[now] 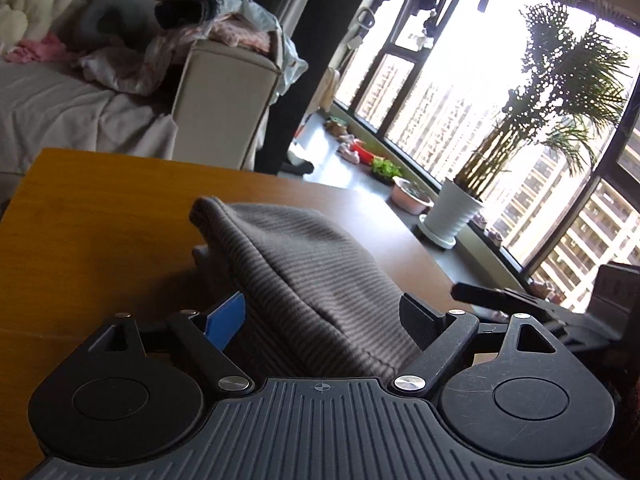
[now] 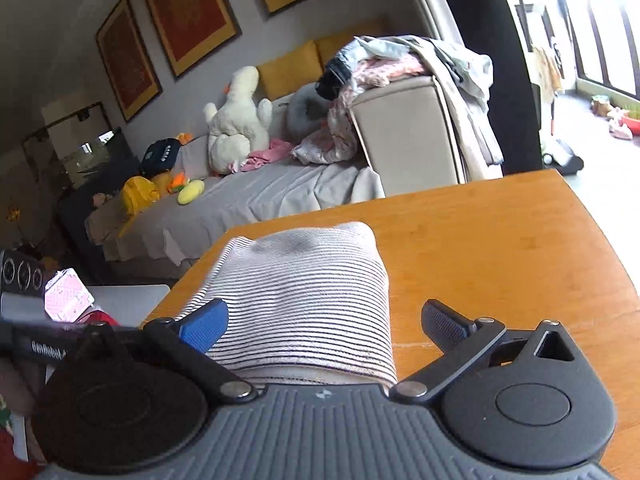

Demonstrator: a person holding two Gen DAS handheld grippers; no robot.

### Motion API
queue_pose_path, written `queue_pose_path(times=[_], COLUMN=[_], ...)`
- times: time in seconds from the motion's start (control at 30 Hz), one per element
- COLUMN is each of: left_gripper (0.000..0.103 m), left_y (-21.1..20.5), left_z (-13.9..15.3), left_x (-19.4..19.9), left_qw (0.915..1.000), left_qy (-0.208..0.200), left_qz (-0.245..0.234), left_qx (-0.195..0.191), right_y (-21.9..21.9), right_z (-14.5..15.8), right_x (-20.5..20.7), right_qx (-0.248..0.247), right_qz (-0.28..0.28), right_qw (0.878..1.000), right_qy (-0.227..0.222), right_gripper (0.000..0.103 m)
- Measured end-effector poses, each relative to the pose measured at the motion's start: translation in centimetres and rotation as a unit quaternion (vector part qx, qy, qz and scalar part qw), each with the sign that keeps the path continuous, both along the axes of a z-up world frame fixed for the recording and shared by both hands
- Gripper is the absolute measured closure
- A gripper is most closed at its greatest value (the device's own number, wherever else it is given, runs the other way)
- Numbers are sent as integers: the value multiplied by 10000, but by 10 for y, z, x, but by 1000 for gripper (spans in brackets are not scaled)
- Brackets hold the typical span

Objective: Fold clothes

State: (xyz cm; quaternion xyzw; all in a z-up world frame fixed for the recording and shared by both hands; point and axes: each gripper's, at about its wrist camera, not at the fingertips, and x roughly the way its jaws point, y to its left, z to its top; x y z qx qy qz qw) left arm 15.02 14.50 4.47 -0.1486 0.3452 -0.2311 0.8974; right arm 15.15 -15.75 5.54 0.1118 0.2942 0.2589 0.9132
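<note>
While both grippers sit spread wide with nothing clamped, the striped garment (image 2: 308, 300) lies bunched on the wooden table (image 2: 500, 248), running between the fingers of each. The left gripper (image 1: 324, 316) has it mounded up between its blue and black fingers; the right gripper (image 2: 324, 328) straddles it too. Behind the table there's a sofa (image 2: 248, 200) piled with clothes and plush toys, plus a potted palm (image 1: 560, 120) by the big window (image 1: 440, 92).
</note>
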Motion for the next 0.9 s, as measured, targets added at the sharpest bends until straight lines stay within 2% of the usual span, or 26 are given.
queue_pose_path(times=[0.03, 0.07, 0.1, 0.2, 0.33, 0.37, 0.47, 0.53, 0.57, 0.63, 0.67, 0.77, 0.87, 0.9], left_gripper=[19, 25, 25, 29, 31, 32, 39, 36, 30, 20, 18, 16, 15, 15], left_y=[-3, -4, -4, -5, -13, -14, -11, -6, -4, 1, 2, 0, -3, -5], left_z=[-10, -20, -31, -37, -38, -38, -29, -18, -13, -2, 1, 4, 2, 1], left_x=[-2, -2, -2, -8, -15, -16, -20, -23, -24, -26, -25, -16, -9, -8], left_qw=[9998, 9993, 9986, 9984, 9970, 9969, 9985, 9994, 9997, 9998, 9997, 9992, 9984, 9986], left_qy=[162, 318, 472, 396, 214, 215, 248, 202, 179, 133, 125, 226, 342, 340], left_qz=[-14, -10, 0, -78, -144, -132, -72, 20, 66, 158, 155, 182, 256, 281], left_qx=[107, 183, 248, 385, 728, 748, 486, 276, 172, -38, -107, -260, -373, -280], right_y=[3, 7, 9, 5, 10, 10, 10, 5, 0, -10, -14, -16, -10, -6], right_z=[-6, -13, -18, -26, -26, -26, -24, -15, -8, 3, 5, 1, -17, -26], right_x=[1, 2, 3, 1, -6, -8, -13, -14, -14, -8, -3, 18, 33, 37], right_qx=[-162, -325, -422, -329, -608, -651, -658, -520, -376, -40, 106, 287, 304, 272], right_qz=[2, 46, 77, 95, 178, 190, 215, 265, 277, 177, 107, 17, 55, 46], right_qw=[9998, 9992, 9985, 9976, 9969, 9967, 9969, 9981, 9988, 9998, 9999, 9994, 9979, 9971], right_qy=[116, 235, 346, 599, 476, 448, 366, 215, 109, 11, 26, 213, 574, 716], right_gripper=[13, 19, 23, 23, 23, 23, 23, 23, 23, 16, 15, 15, 15, 15])
